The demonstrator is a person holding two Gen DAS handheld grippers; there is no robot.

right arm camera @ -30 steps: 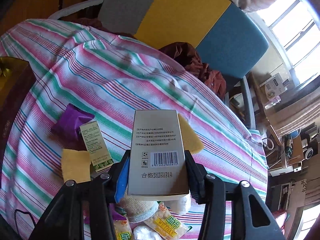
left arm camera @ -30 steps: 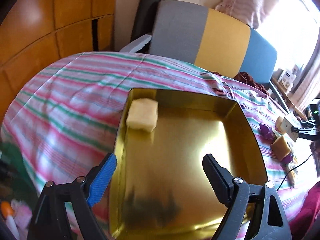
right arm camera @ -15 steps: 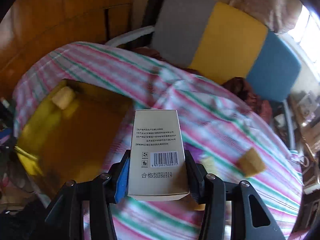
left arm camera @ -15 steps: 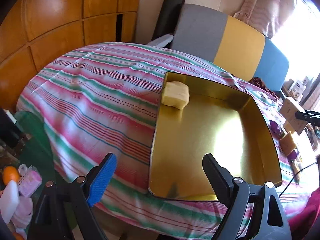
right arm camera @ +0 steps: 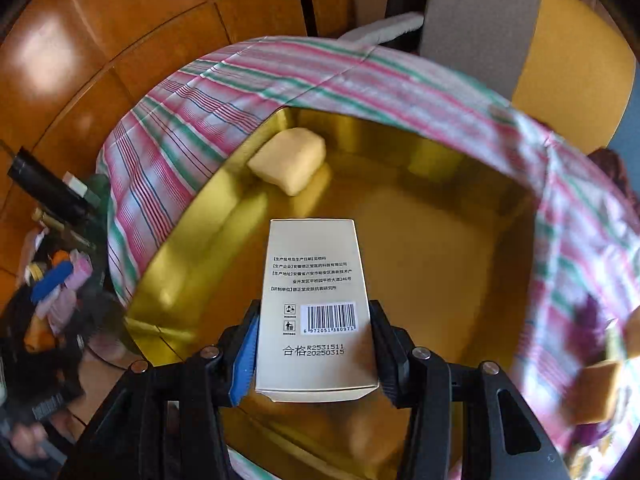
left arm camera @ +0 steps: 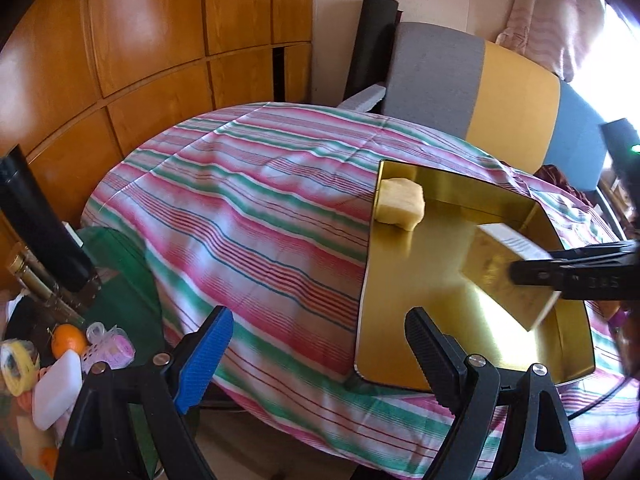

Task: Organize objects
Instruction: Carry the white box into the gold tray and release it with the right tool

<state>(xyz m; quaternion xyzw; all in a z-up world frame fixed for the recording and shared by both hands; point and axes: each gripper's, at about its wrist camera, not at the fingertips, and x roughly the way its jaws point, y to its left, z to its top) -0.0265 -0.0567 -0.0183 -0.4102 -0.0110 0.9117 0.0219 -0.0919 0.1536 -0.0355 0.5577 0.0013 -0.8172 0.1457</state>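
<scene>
Gripping a barcoded box (right arm camera: 316,304), right hand-held gripper (right arm camera: 314,354) above gold tray (right arm camera: 440,248) beside pale sponge (right arm camera: 289,164); left hand-held gripper (left arm camera: 316,350) wide, empty.

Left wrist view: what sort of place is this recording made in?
Most likely a lived-in room at home, not a lab. A striped cloth covers the work surface that holds the gold tray, wooden cabinet doors line the wall, and a grey, yellow and blue chair stands behind.
</scene>
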